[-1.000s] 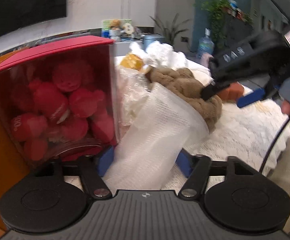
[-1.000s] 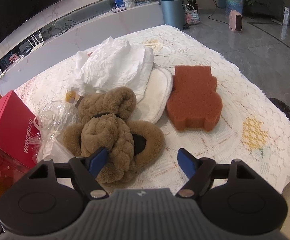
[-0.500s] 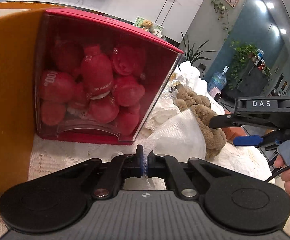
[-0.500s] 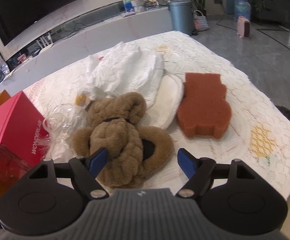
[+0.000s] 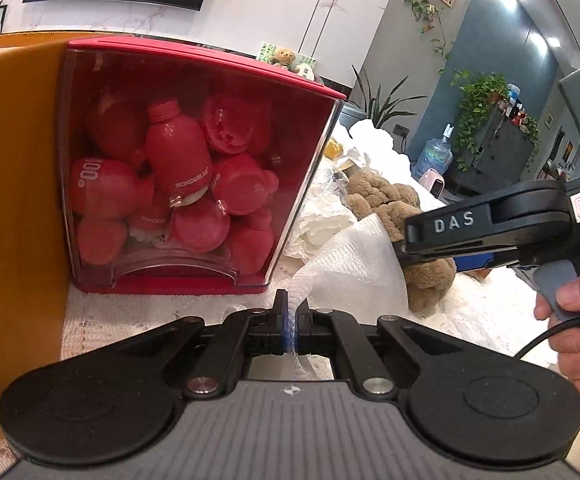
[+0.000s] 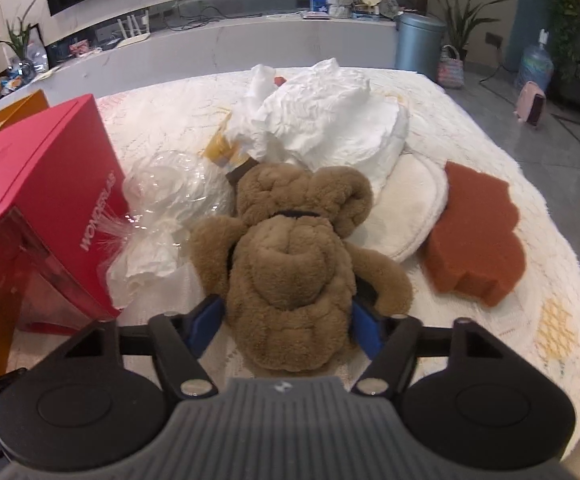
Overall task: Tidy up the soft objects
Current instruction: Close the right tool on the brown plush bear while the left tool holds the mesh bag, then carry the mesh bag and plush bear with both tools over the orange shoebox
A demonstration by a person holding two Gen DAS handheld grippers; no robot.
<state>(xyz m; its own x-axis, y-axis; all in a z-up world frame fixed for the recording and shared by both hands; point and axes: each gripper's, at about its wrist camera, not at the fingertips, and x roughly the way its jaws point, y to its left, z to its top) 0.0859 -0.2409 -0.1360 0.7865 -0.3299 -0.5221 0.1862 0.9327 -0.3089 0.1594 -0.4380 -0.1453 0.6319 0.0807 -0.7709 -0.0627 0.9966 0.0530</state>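
Note:
My left gripper (image 5: 292, 322) is shut on a corner of a white mesh foam sheet (image 5: 350, 268), which rises to the right in front of it. A brown plush bear (image 6: 290, 256) lies on the lace-covered table (image 6: 562, 280). My right gripper (image 6: 286, 320) is open, its blue pads on either side of the bear's lower body; I cannot tell whether they touch it. In the left wrist view the right gripper (image 5: 446, 250) reaches over the bear (image 5: 394, 204). A rust-orange sponge (image 6: 474, 236), a cream pad (image 6: 406, 212) and crumpled white paper (image 6: 330, 116) lie beyond.
A red box (image 5: 194, 172) with a clear front full of red bottles stands at the left, also seen in the right wrist view (image 6: 30, 216). An orange board (image 5: 14, 200) stands beside it. A clear plastic bag (image 6: 170, 208) lies between box and bear.
My left gripper closed on the mesh foam sheet's corner and holds it. My right gripper moved forward and down, so its open fingers now flank the bear.

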